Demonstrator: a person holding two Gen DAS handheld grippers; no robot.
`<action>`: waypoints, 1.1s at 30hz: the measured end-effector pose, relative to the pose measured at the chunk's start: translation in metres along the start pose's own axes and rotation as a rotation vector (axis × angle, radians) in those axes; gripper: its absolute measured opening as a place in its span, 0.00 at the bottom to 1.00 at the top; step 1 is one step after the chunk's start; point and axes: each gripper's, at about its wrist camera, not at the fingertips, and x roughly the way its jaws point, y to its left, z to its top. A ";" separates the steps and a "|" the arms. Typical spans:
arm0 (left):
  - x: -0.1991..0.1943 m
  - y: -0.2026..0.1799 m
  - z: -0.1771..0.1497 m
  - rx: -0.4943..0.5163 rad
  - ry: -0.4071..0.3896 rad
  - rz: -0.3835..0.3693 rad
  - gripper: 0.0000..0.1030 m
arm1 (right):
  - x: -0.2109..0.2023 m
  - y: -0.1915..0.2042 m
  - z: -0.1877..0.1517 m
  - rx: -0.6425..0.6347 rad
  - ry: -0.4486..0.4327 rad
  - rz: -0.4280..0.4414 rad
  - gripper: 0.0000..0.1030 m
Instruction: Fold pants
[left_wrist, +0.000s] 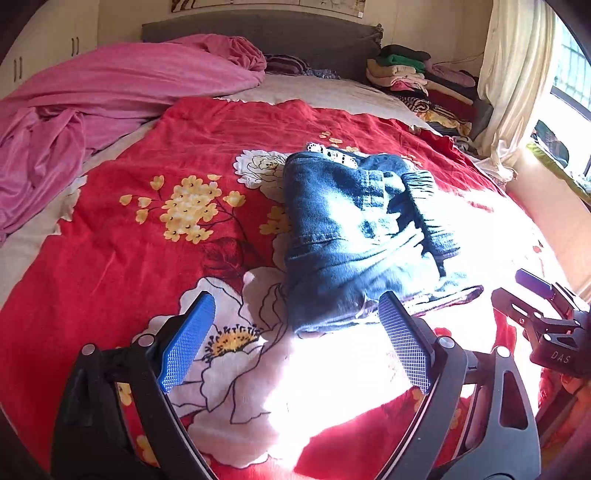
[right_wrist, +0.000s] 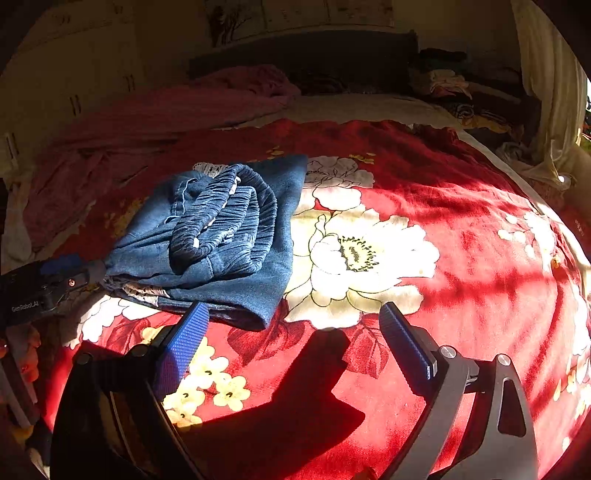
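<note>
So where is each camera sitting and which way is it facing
Left wrist: on the left gripper, angled down over the bed; folded jeans just ahead, jaws open and empty, right gripper at the right edge.
Right wrist: on the right gripper, same slant; jeans ahead-left, jaws open and empty, left gripper at the left edge.
Shared: jeans, red floral blanket, pink sheet.

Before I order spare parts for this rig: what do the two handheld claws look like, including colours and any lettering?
Both match. The left claw has two flat blue pads with a fine grid texture, set on black curved arms with silver pivot bolts. The right claw has the same blue textured pads on black arms with cut-out slots. White lettering shows on both bodies: "DAS" on the right one, "GenRobot.AI" on the left.
</note>
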 end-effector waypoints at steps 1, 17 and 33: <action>-0.004 -0.002 -0.004 0.004 0.000 -0.002 0.83 | -0.006 0.000 -0.001 0.001 -0.009 0.001 0.92; -0.067 -0.020 -0.050 0.015 -0.087 -0.012 0.90 | -0.083 0.003 -0.025 0.013 -0.097 0.005 0.95; -0.107 -0.038 -0.073 0.031 -0.134 -0.023 0.90 | -0.133 0.018 -0.042 -0.014 -0.191 0.006 0.95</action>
